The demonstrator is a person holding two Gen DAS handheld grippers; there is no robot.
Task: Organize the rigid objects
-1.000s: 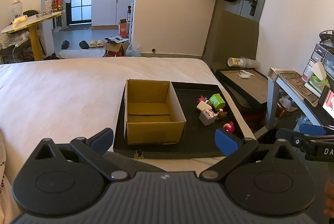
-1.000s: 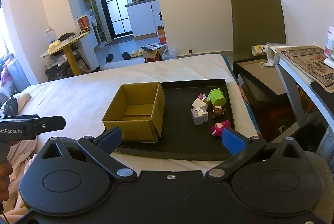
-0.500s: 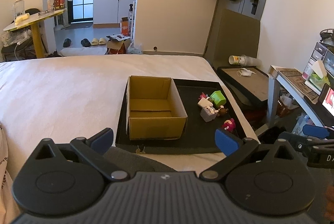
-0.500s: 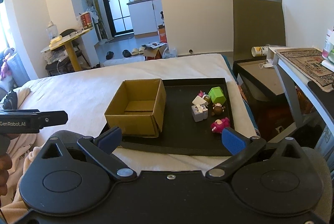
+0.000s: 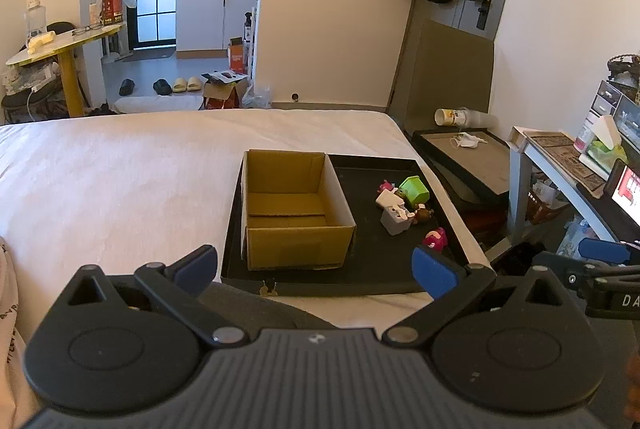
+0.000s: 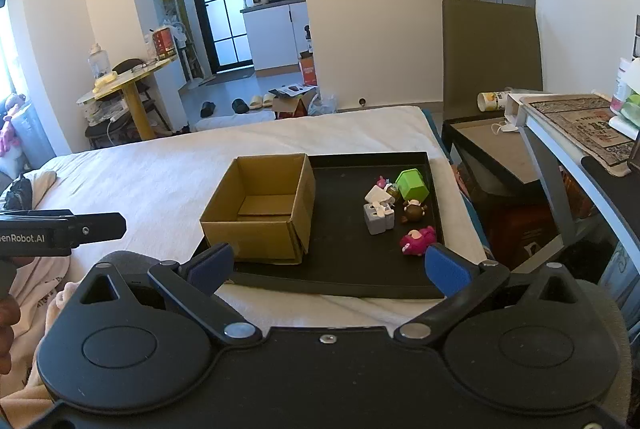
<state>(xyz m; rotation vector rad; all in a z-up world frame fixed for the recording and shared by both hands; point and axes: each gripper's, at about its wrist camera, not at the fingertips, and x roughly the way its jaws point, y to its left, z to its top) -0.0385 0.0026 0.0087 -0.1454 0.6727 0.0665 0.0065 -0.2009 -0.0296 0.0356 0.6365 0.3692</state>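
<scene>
On a black tray (image 6: 344, 281) laid at the corner of a white-sheeted bed (image 6: 160, 173), a cluster of small rigid toys waits beside an empty cardboard box (image 6: 260, 209): a green cube (image 6: 413, 184), a grey block (image 6: 378, 217), a white piece (image 6: 376, 195), a brown figure (image 6: 414, 212) and, nearest the tray's front edge, a pink figure (image 6: 418, 240). Both the left gripper (image 5: 314, 263) and the right gripper (image 6: 326, 265) hover short of the tray with jaws spread wide and nothing between them. The toys look light, hard and probably smooth plastic, unlikely to deform but apt to skid or tip. The pink figure, standing slightly apart, appears easiest to pinch across its body; the cube offers flat opposing faces, though its neighbours crowd it.
</scene>
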